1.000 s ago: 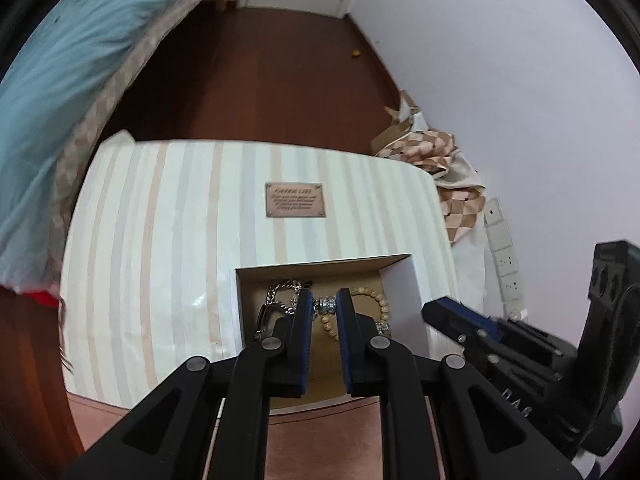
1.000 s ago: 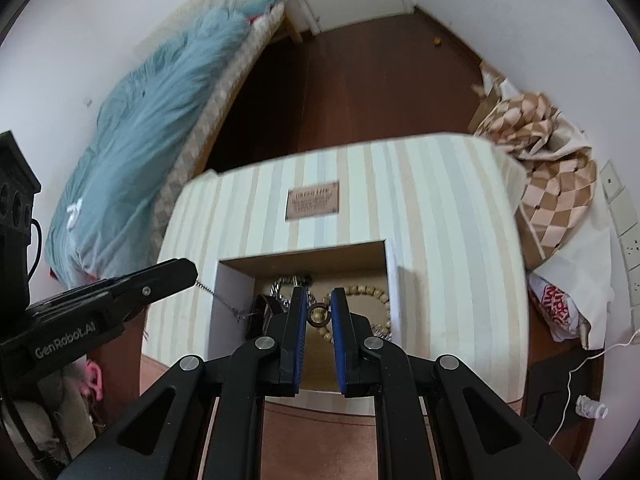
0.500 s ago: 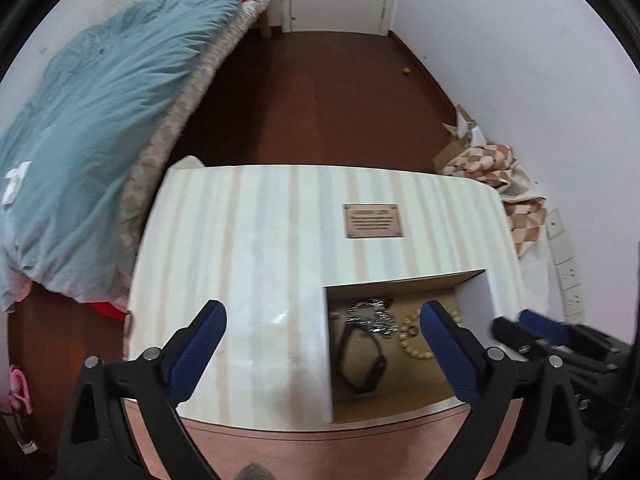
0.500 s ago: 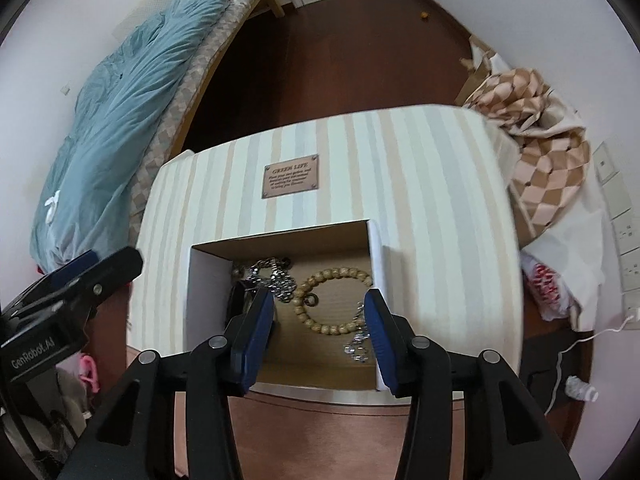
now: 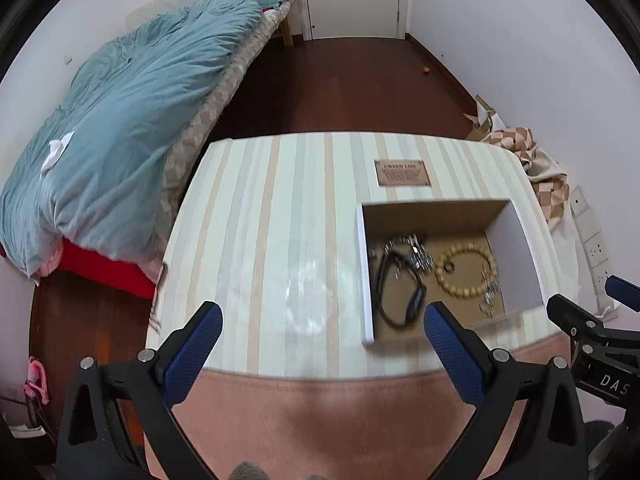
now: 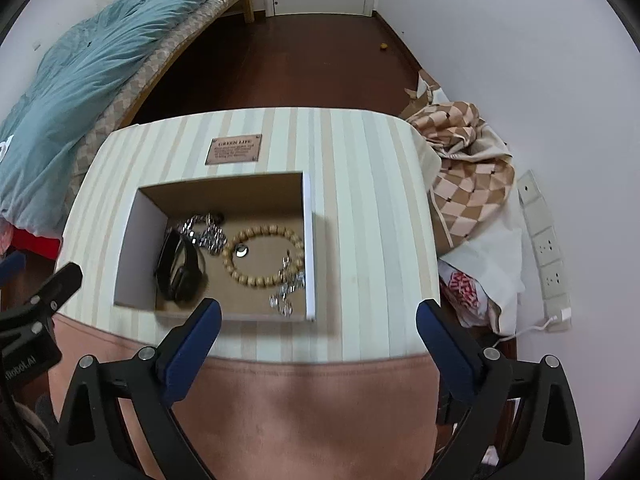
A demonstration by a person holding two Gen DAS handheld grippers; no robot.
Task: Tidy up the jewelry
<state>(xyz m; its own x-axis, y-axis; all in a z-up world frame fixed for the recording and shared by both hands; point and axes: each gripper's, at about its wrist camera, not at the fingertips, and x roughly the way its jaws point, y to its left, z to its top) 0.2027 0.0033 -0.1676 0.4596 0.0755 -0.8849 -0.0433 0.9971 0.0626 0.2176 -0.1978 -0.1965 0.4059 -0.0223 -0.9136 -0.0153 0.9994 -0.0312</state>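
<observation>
Wooden tan bead bracelet [image 6: 263, 256] lay in the shallow cardboard box [image 6: 220, 188], just ahead and left of the right gripper [image 6: 318, 318], nearer than the left gripper [image 5: 322, 322]; both jaws were opening, nothing between them.

My fingers [image 6: 191, 340] carry blue pads with a fine rough grain on matt black plastic arms. The surface [image 6: 360, 208] wears striped cloth with a faint sheen, edged in matt pink fabric. The box [image 6: 224, 188] shows brown cardboard inside, white smooth walls. Within: a bead bracelet [image 6: 262, 256] of pale matt wood, a chain [image 6: 202, 234] of shiny metal, a black band [image 6: 180, 264] looking glossy. The floor [image 6: 312, 60] is dark polished wood; the bed [image 6: 100, 60] quilt is soft crumpled cloth.
</observation>
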